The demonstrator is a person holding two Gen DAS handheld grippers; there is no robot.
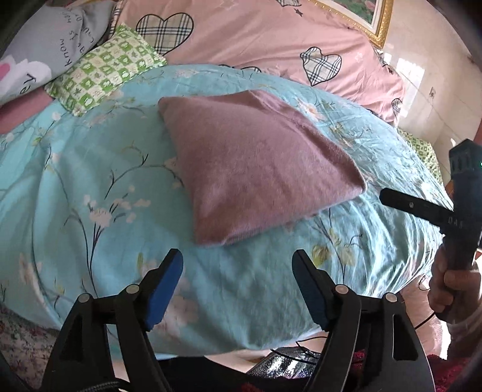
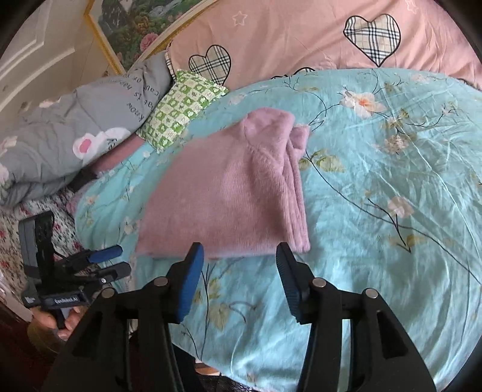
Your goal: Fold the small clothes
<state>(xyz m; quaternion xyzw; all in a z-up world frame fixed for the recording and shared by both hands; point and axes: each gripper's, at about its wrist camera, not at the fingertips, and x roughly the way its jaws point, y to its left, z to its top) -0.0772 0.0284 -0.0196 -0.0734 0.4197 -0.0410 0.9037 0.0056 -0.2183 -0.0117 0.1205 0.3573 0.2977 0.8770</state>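
The sweater (image 1: pixel 259 169) lies folded in a compact rectangle mid-bed, on the floral sheet (image 1: pixel 90 169); the fold looks complete, perhaps only tidying left. Left tongs (image 1: pixel 238 289) and right tongs (image 2: pixel 238 280) both released, empty, near edge. Pillows (image 2: pixel 183 105), a pink quilt (image 1: pixel 256 36) and a framed picture (image 2: pixel 129 27) lie beyond.

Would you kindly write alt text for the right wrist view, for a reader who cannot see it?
A folded pink knit garment lies on a turquoise floral bedsheet, just beyond the open, empty right gripper. The left gripper is at the lower left, off the garment, with a green checked pillow and pink heart-print quilt behind.
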